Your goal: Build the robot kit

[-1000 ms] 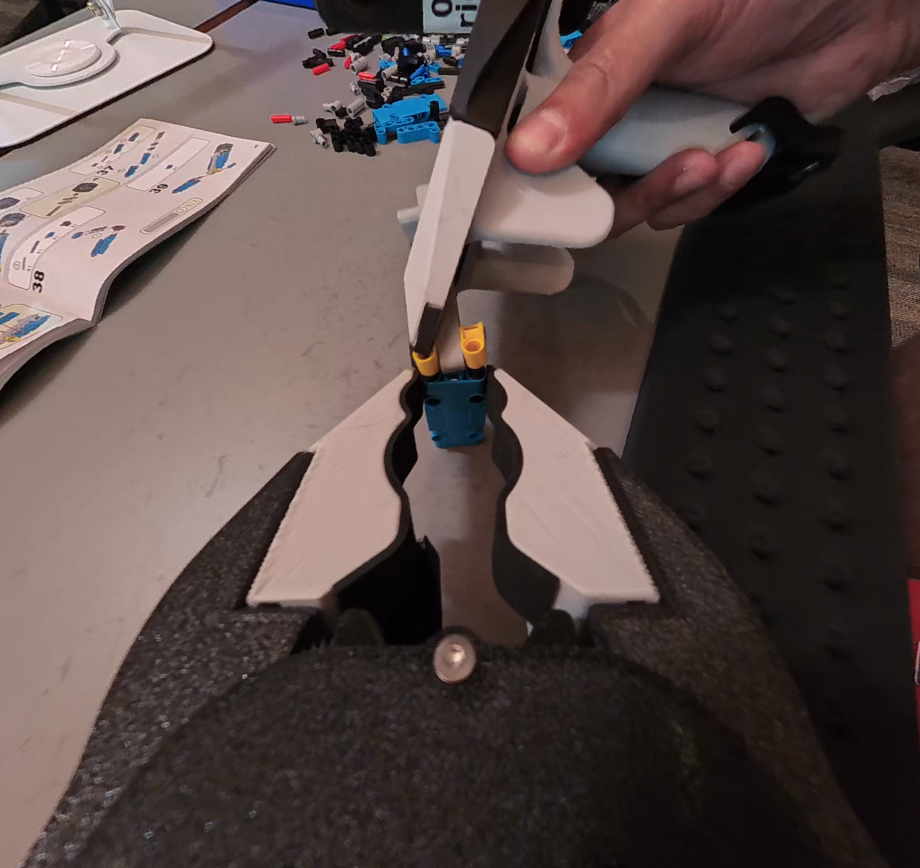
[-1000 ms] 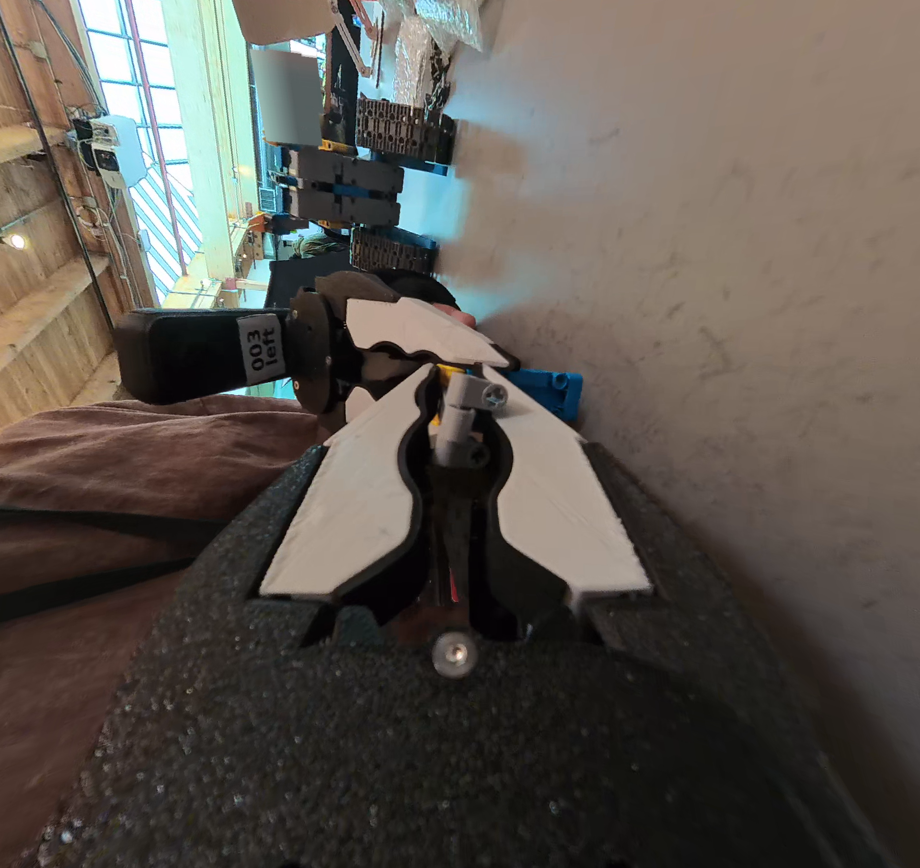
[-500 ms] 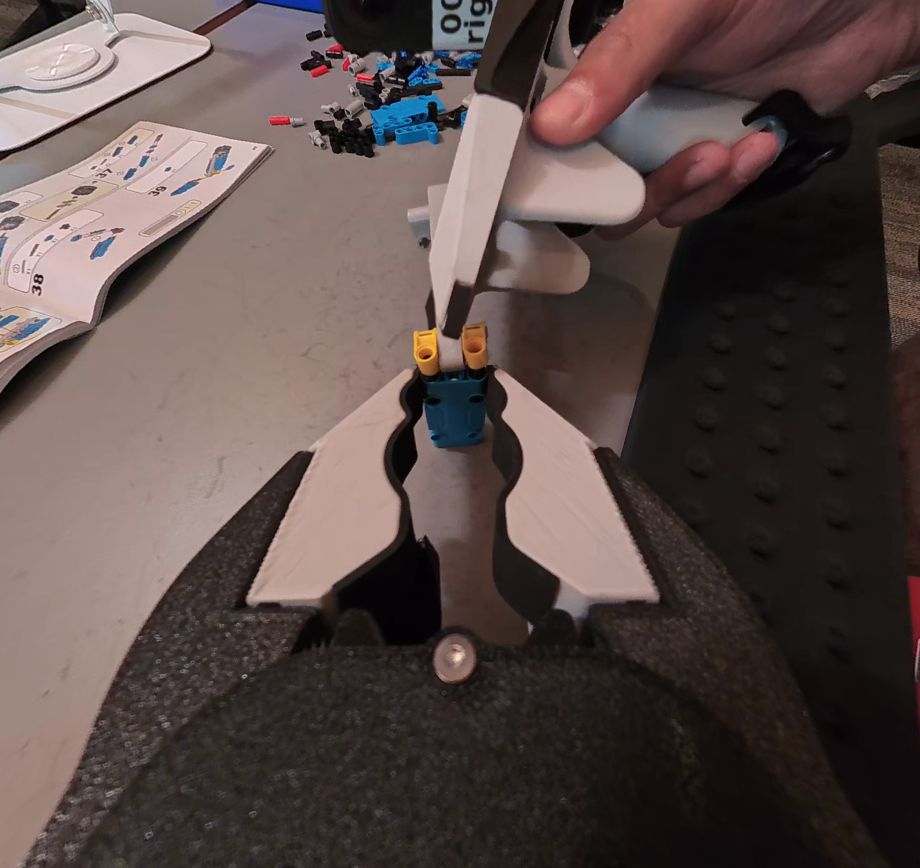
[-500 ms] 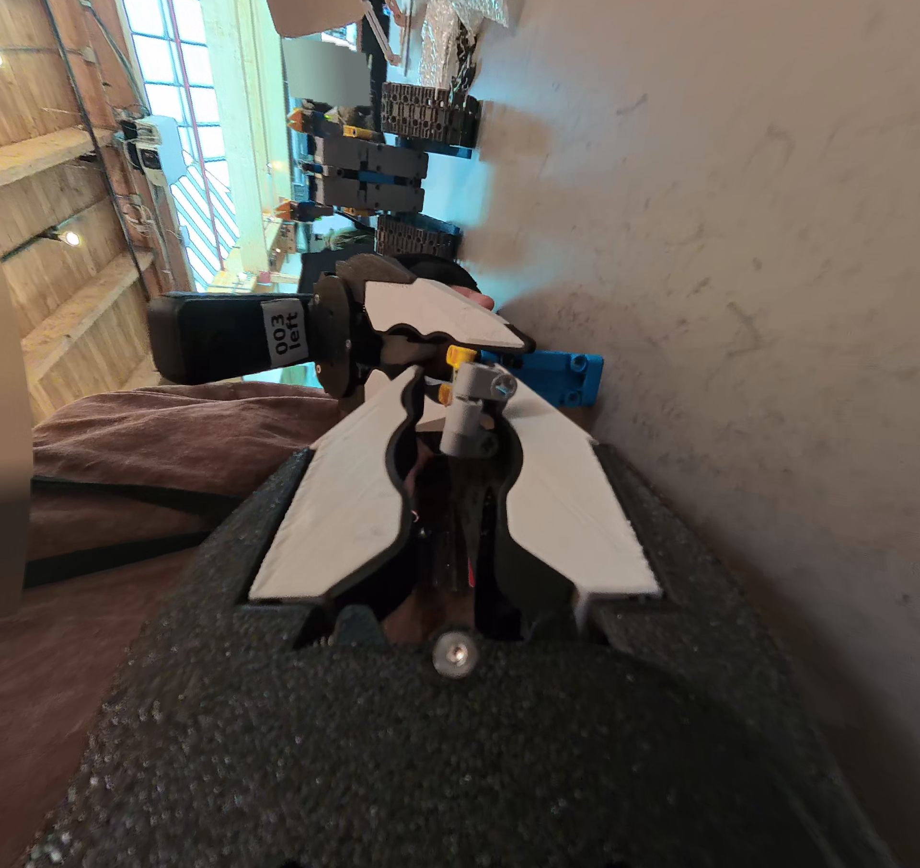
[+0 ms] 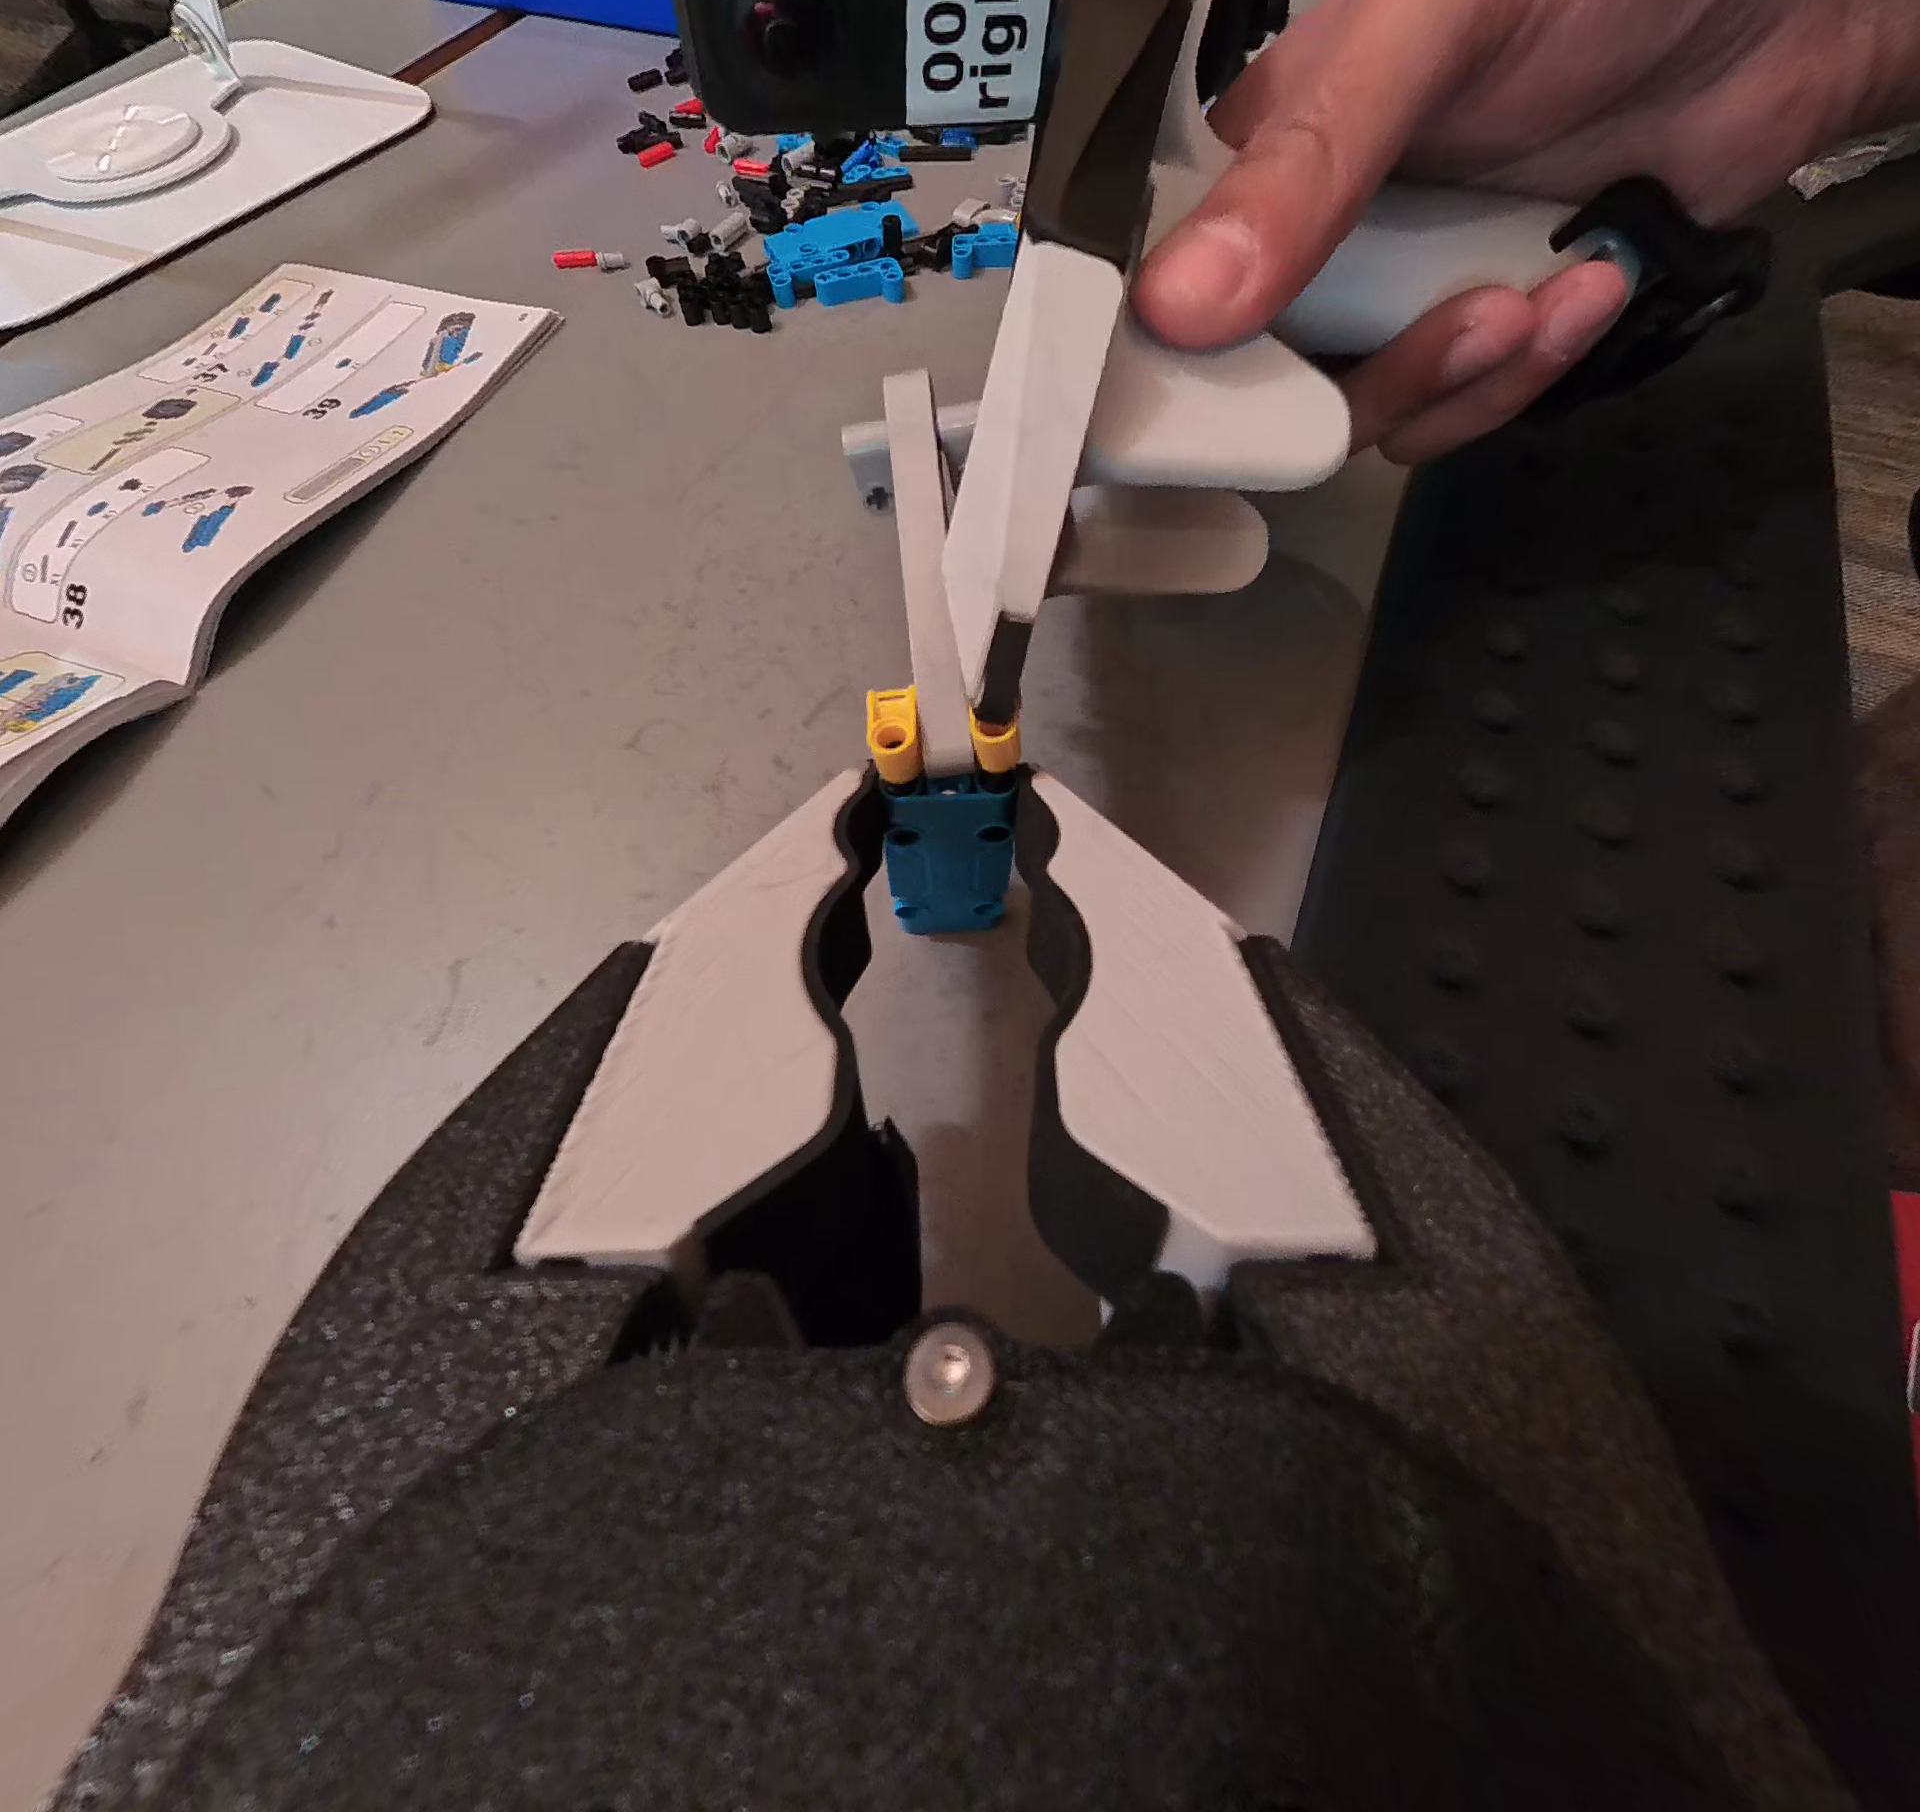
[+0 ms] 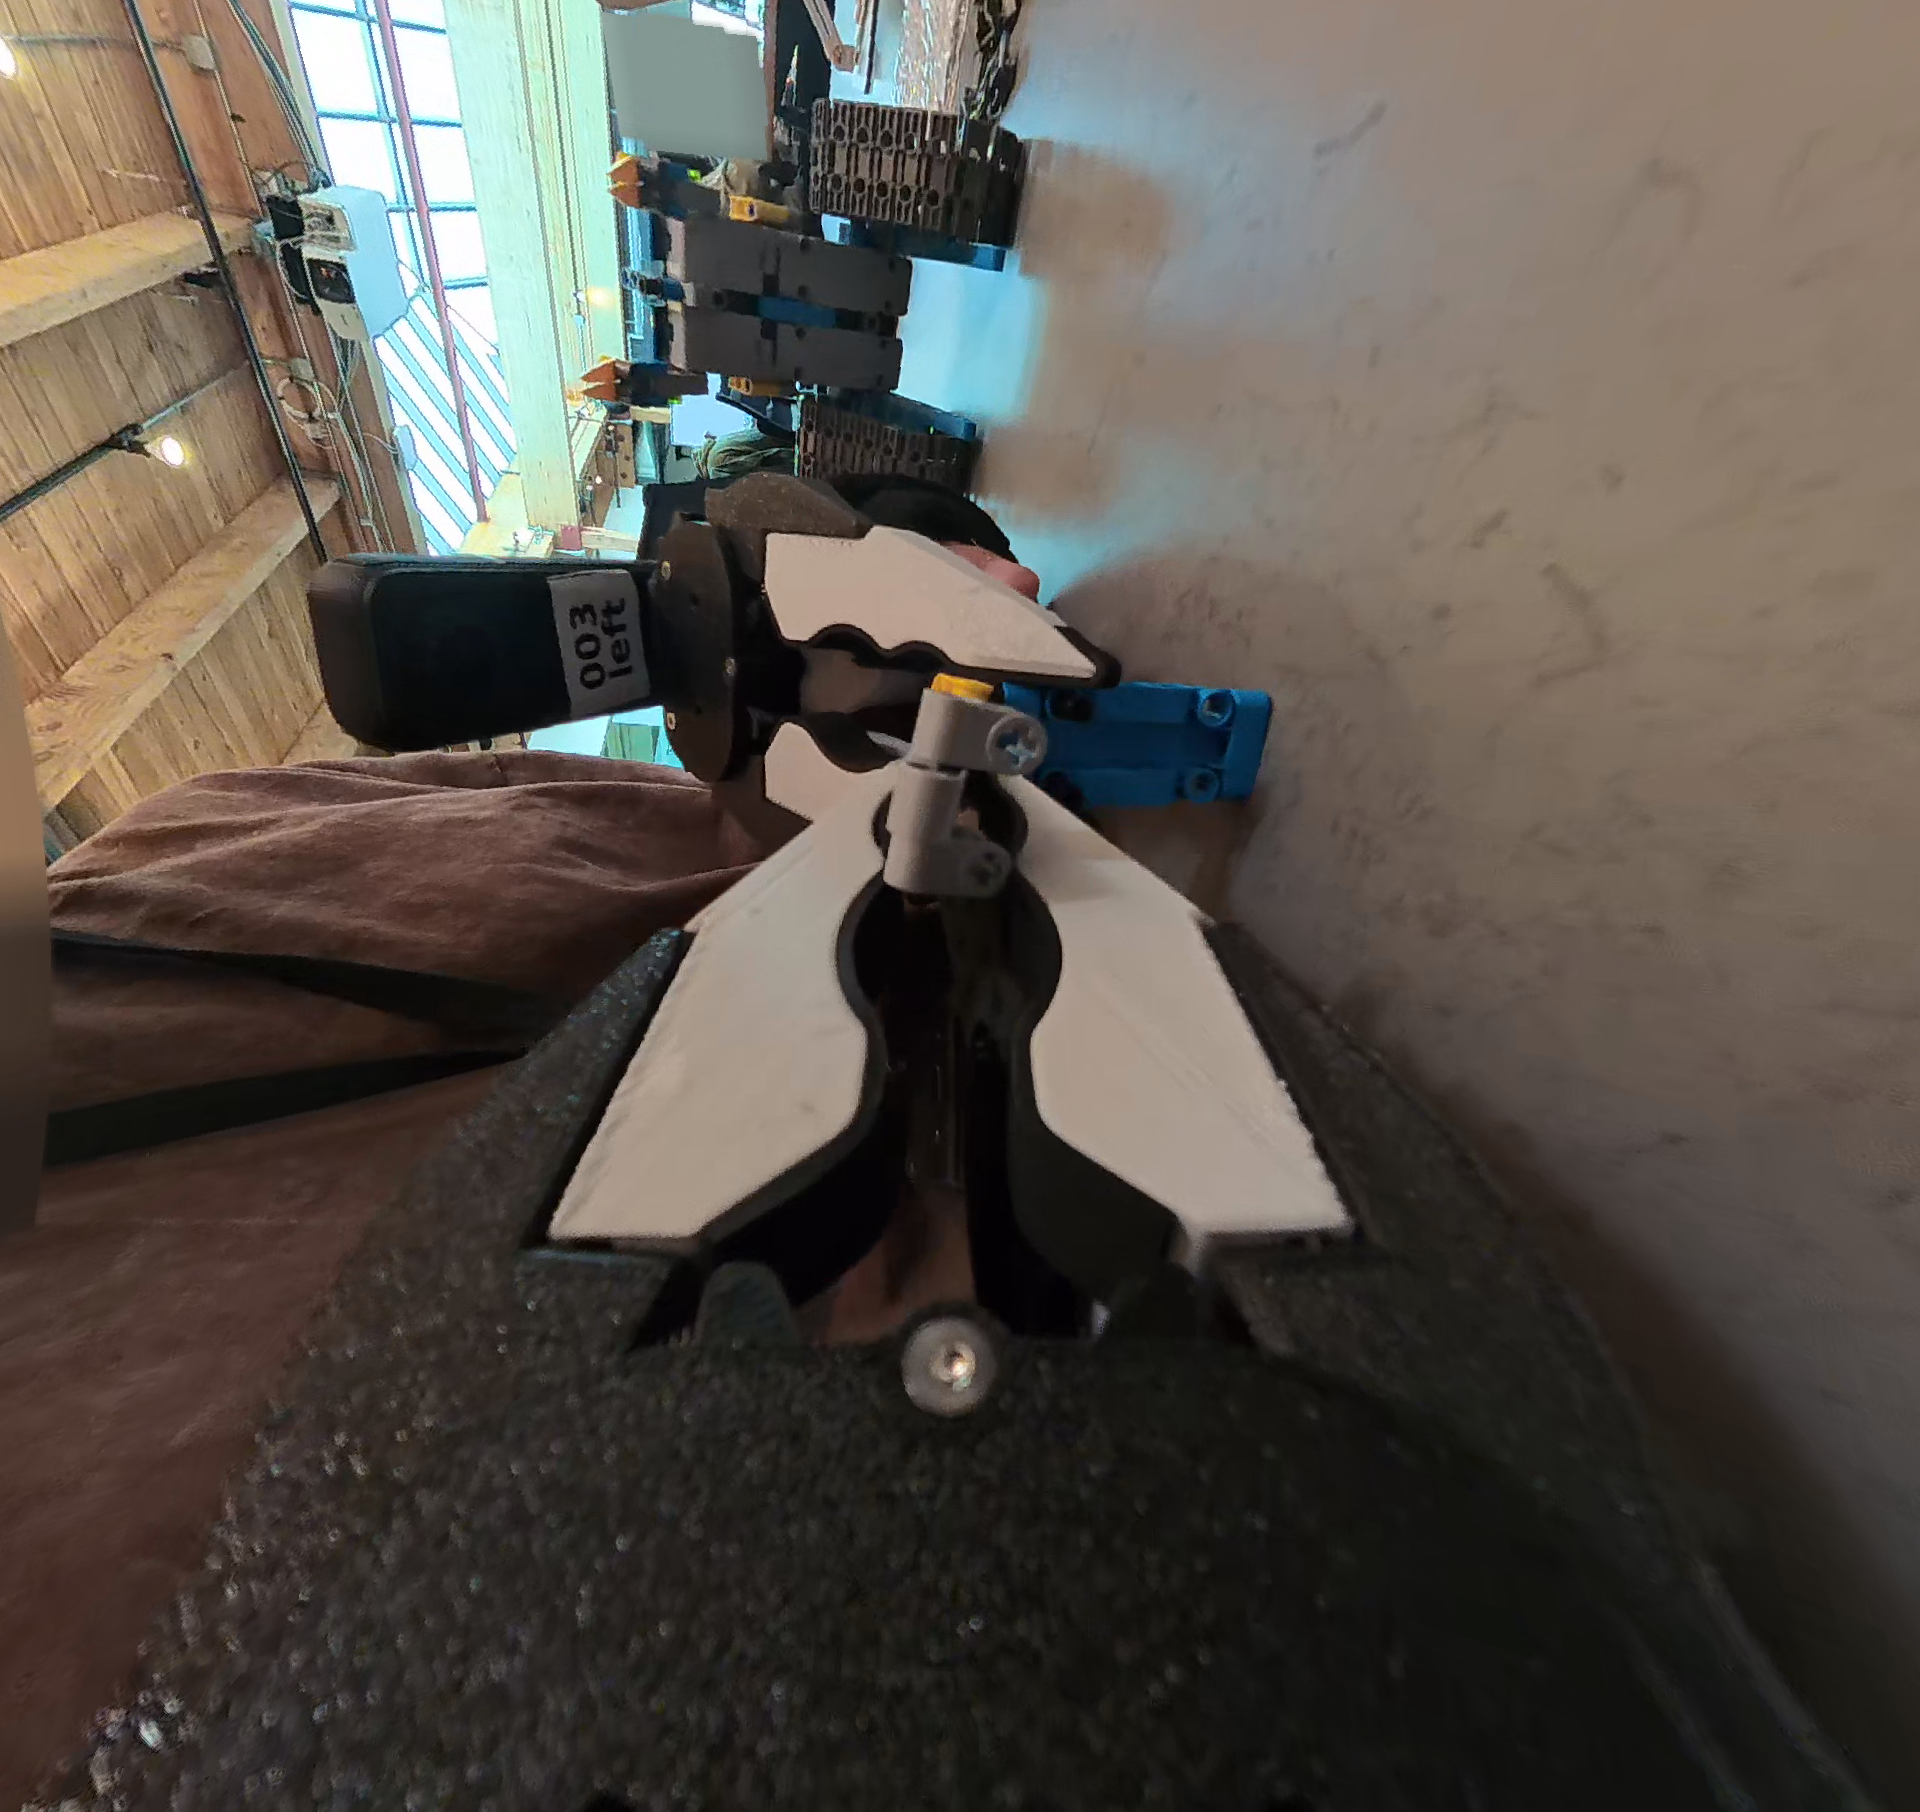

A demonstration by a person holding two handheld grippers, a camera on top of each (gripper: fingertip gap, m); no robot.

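Blue brick [image 5: 945, 858], clamped upright in the left gripper [image 5: 943, 806], has its yellow pins [image 5: 894, 736] just under the grey connector [image 6: 940, 796] pinched by the right gripper [image 6: 951, 827].

Block [image 5: 943, 858]: blue
Pegs [image 5: 894, 734]: yellow
Connector [image 6: 940, 796]: light grey
Table [image 5: 520, 723]: plain grey
Tool fingers [image 5: 707, 1066]: white, black-edged
Mat [image 5: 1621, 827]: black, dotted

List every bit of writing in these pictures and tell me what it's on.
I will not quote the writing; here is where it stands.
White label on the camera above the right gripper: short dark print, readable.
Other white label on the black camera of the left gripper: short dark print, readable.
Open booklet on the table: a few readable step numbers beside drawings; the rest is too small.
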